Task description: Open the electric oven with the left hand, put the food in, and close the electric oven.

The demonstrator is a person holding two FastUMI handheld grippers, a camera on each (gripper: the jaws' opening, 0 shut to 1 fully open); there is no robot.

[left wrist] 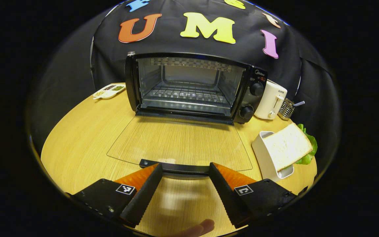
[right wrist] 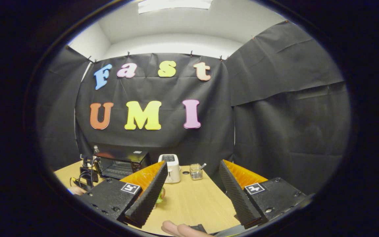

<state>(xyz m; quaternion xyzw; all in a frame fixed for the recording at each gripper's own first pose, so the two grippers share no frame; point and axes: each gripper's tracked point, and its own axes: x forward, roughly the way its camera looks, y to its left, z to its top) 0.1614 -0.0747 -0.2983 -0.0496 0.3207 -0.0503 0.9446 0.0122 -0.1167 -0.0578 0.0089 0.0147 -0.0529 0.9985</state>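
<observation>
Lying flat open, the oven door [left wrist: 179, 141] clears the rack [left wrist: 184, 93]; sandwich [left wrist: 288, 144] is parked at 3 o'clock. Left gripper [left wrist: 184, 171] and right gripper [right wrist: 192, 184] are spread wide, empty.

Your booth is evenly lit from overhead: in the right gripper view a ceiling panel [right wrist: 175, 5] glares white above the dark cloth. In the left gripper view the table [left wrist: 77, 131] is bright and warm, with a pale glare patch just in front of the oven door [left wrist: 179, 144], whose glass shows faint reflections. The oven [left wrist: 192, 87] throws a narrow shadow at its base, and its cavity catches light on the rack. Both views bow strongly toward their edges, and your fingertips [left wrist: 199, 227] at the bottom rim look soft and blurred.
</observation>
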